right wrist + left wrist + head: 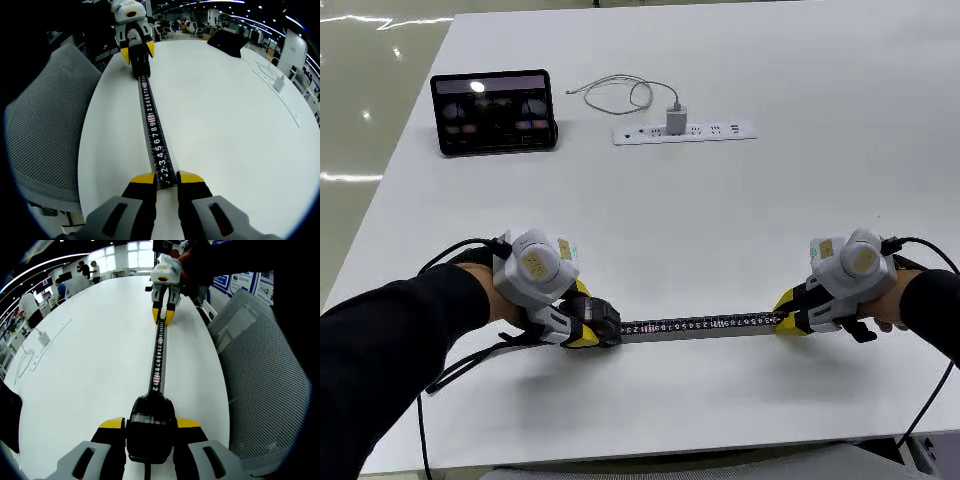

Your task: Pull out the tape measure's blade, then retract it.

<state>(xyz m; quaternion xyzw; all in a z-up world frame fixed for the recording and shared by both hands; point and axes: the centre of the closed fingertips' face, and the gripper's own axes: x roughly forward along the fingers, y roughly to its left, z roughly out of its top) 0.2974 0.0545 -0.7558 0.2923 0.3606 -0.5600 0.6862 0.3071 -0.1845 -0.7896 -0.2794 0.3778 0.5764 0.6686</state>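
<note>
The left gripper (585,318) squeezes the black tape measure (603,322) near the white table's (720,220) front edge. Its blade (700,324) lies flat, stretching sideways to the right gripper (788,322), which pinches its tip.

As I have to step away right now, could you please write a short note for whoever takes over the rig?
Left gripper: shut on the case, which is low on the table near its front edge.
Right gripper: shut on the tip of the blade.
Blade: drawn out, running straight along the table between the two grippers.
Done: the pull-out.
Left: guide the blade back into the case.
</note>
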